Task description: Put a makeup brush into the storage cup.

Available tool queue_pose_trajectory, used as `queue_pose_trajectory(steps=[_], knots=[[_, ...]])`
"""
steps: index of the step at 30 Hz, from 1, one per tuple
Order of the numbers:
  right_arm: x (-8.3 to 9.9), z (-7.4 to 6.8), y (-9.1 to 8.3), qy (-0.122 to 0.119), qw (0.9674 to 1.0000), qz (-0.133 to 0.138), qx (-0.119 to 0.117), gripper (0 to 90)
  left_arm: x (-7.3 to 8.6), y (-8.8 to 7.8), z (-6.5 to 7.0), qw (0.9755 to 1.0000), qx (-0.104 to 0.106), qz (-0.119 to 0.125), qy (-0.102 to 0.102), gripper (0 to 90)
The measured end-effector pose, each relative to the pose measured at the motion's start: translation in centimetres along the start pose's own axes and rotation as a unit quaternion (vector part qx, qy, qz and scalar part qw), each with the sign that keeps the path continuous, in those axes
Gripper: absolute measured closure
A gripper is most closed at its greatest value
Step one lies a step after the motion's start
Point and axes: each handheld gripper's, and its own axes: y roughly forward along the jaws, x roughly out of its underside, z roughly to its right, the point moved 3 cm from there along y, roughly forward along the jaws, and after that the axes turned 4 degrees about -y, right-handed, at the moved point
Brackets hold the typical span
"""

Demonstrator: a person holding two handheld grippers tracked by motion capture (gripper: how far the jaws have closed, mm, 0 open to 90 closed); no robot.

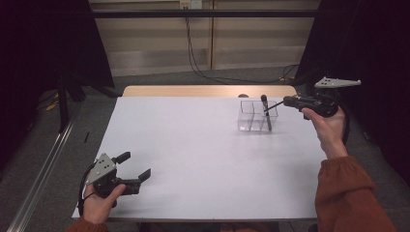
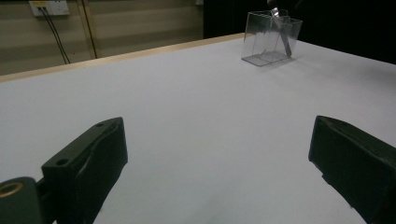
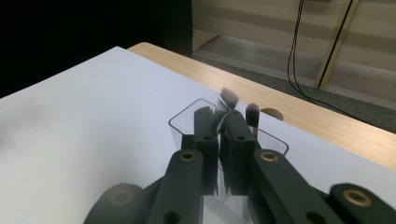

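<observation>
We hold right gripper clamped on thin brush over clear box; second brush stands inside. Left gripper apart, low over tabletop.

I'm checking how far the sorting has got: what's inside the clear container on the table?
A dark brush-like stick stands in the clear container. The right gripper holds a second one above it; its fingers cover the bottom.

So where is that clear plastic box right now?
In the high view the clear box stands on the white table's far right part, just beside the right gripper, a dark brush standing in it.
</observation>
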Motion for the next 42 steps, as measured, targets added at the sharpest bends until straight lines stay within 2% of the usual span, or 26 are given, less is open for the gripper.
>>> queue_pose_trajectory(steps=[8, 17, 22, 28, 42], knots=[[0.3, 0.4, 0.7, -0.005, 0.9996, -0.022, 0.015, 86.3, 0.0, 0.1, 0.0, 1.0, 0.002, -0.001, -0.003, 4.3], [0.8, 1.1, 1.7, -0.008, 0.9977, -0.056, 0.037, 86.3, 0.0, 0.1, 0.0, 1.0, 0.001, -0.002, -0.002, 4.3], [1.3, 1.1, 2.7, -0.01, 0.9965, -0.071, 0.044, 86.3, 0.1, 0.0, -0.1, 1.0, -0.007, -0.001, -0.003, 4.1], [1.7, 0.8, 3.9, -0.016, 0.9949, -0.086, 0.049, 86.3, 0.1, 0.0, -0.1, 1.0, -0.004, -0.001, -0.003, 4.1], [2.9, 1.2, 4.8, -0.002, 0.9949, -0.087, 0.05, 86.2, 0.1, 0.1, -0.1, 1.0, -0.006, -0.004, 0.0, 4.1]])
